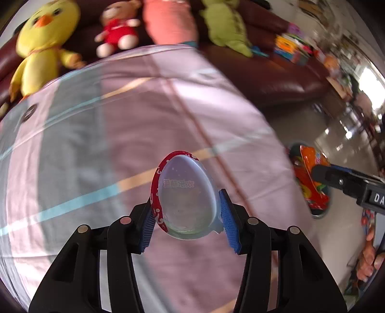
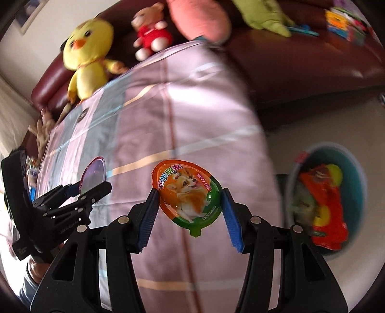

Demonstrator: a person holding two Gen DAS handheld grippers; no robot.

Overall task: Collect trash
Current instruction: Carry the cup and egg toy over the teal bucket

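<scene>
My left gripper (image 1: 186,218) is shut on a red-rimmed egg-shaped plastic package (image 1: 184,197), clear back facing me, held above the pink cloth table (image 1: 96,168). It also shows in the right wrist view (image 2: 92,179), at the left. My right gripper (image 2: 190,209) is shut on an orange and green egg-shaped package with a dog picture (image 2: 187,195). In the left wrist view that package (image 1: 310,178) hangs over a bin at the right. The teal trash bin (image 2: 346,163) holds red wrappers (image 2: 327,211) on the floor right of the table.
A dark red sofa (image 2: 300,67) stands behind the table with a yellow chick toy (image 2: 86,60), a red bear (image 2: 151,33), a pink cushion (image 2: 199,19) and a green toy (image 1: 226,26). Colourful toys (image 1: 293,48) lie at the sofa's right end.
</scene>
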